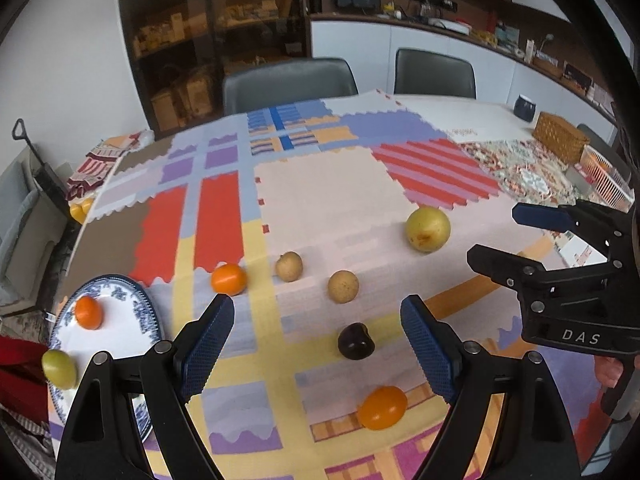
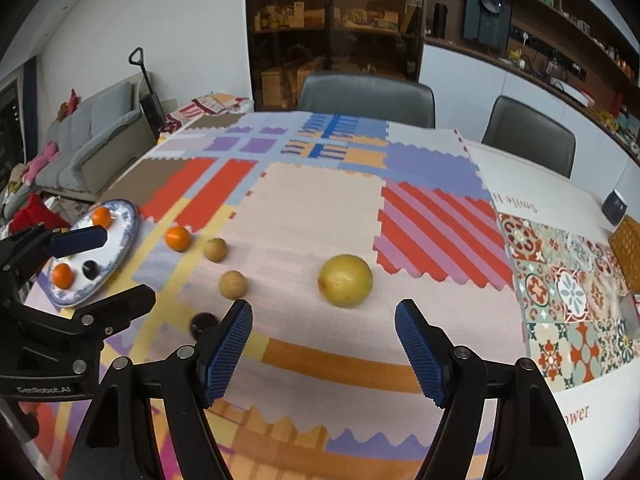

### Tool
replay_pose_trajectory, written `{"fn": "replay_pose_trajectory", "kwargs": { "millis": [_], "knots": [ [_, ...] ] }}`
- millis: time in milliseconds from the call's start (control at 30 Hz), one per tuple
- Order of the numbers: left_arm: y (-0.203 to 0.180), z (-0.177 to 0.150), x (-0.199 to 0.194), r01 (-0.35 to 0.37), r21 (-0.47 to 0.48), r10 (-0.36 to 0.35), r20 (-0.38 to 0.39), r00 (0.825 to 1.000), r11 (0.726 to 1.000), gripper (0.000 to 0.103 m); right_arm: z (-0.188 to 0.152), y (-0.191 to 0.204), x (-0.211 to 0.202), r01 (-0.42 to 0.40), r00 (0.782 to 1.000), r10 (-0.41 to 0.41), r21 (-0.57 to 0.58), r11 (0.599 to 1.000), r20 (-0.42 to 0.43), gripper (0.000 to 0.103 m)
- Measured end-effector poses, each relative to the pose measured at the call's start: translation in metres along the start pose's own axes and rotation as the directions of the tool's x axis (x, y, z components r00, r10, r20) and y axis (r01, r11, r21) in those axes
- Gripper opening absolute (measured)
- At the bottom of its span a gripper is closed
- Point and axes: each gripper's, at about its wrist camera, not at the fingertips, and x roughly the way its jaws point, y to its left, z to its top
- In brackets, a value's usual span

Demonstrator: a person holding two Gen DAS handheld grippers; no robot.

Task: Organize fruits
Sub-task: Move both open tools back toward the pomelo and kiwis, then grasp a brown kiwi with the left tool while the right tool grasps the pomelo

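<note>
Left wrist view shows my left hand-held gripper [image 1: 316, 344] with its jaws wide and nothing in them, above a dark plum [image 1: 355, 341]. I think I am reaching for the next fruit to put on the plate [image 1: 120, 340]. The plate sits by the left edge of the tabletop [image 1: 320, 200] and already has some fruit on it, with a small orange [image 1: 88, 312] near the middle.

My right hand-held gripper [image 2: 324, 344] is wide and holds nothing too. It points at a big yellow fruit [image 2: 345, 280] in the middle of the tabletop. Next I think each one must come down around its fruit and squeeze softly, since round fruit can roll away.

A bright patchwork cloth [image 2: 312, 208] covers the tabletop. Two gray chairs [image 2: 366, 98] stand at the far edge. Behind them is a dark cabinet [image 2: 332, 28], and a sofa [image 2: 92, 140] sits on the left.
</note>
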Motion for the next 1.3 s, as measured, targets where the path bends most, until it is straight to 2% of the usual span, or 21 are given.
{"fn": "replay_pose_trajectory", "kwargs": {
  "millis": [367,567,833,1000,1233,1300],
  "knots": [
    [-0.002,0.005,0.054,0.03,0.045,-0.026,-0.09,0.996,0.999,0.085,-0.002,-0.016,0.052,-0.002,0.997,0.003,0.013,1.0,-0.08,0.074],
    [-0.002,0.008,0.073,0.059,0.043,-0.053,-0.124,0.991,0.997,0.08,-0.001,-0.019,0.073,0.007,0.994,-0.007,0.0,1.0,-0.106,0.074],
    [-0.001,0.011,0.091,0.083,0.02,-0.078,-0.164,0.983,0.996,0.064,0.004,-0.022,0.088,0.011,0.994,-0.011,-0.002,1.0,-0.109,0.074],
    [-0.004,0.012,0.097,0.1,0.022,-0.095,-0.176,0.98,0.995,0.059,0.007,-0.021,0.096,0.019,0.993,-0.021,-0.016,1.0,-0.113,0.073],
    [-0.006,0.013,0.104,0.125,0.015,-0.119,-0.202,0.972,0.992,0.04,0.005,-0.018,0.106,-0.003,0.99,0.0,-0.022,1.0,-0.143,0.054],
    [-0.006,0.012,0.104,0.129,0.014,-0.123,-0.206,0.971,0.992,0.038,0.005,-0.018,0.106,0.004,0.991,-0.008,-0.026,1.0,-0.135,0.051]
  ]
}}
